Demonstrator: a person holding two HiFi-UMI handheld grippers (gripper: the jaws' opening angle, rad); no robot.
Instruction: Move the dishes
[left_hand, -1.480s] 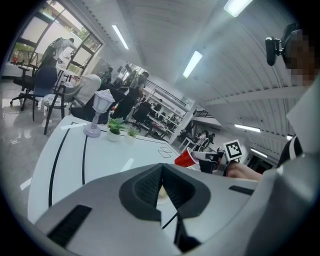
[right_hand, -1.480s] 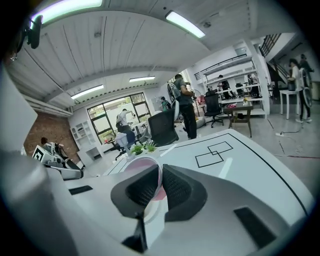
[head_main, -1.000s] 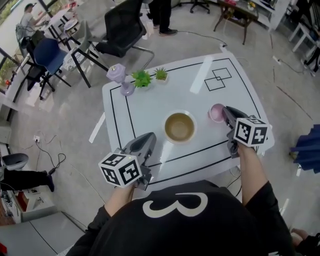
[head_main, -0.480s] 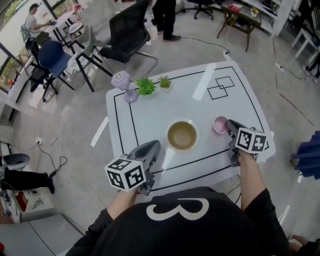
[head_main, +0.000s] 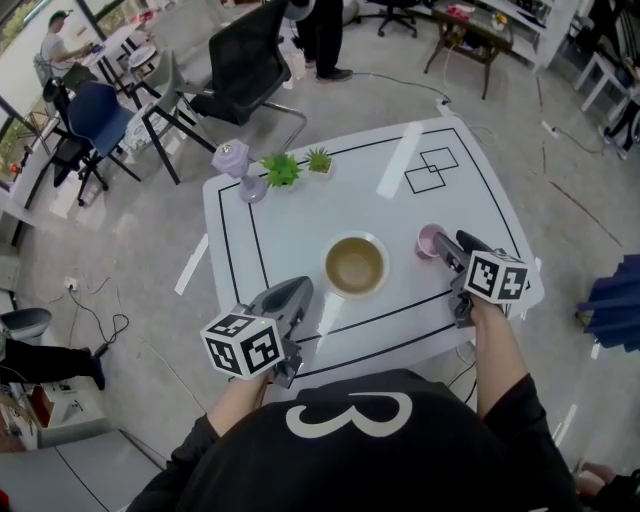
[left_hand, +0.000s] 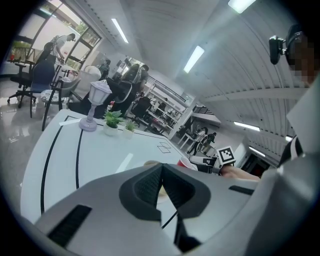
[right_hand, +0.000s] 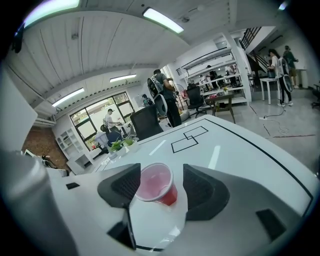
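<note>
While the left tool (head_main: 293, 289) is shut, the right tool (head_main: 449, 245), just opened, straddles one cup (right_hand: 156, 185) near one bowl (head_main: 356, 265).

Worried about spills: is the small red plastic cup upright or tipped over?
Upright: the small red plastic cup stands on its base on the white table, open rim facing up.

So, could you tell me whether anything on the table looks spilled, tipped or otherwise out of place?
Nothing stands out. The right claw has just been opening its jaws, and the red cup stands upright between them. The bowl and the two plants sit upright too; no spill shows.
</note>
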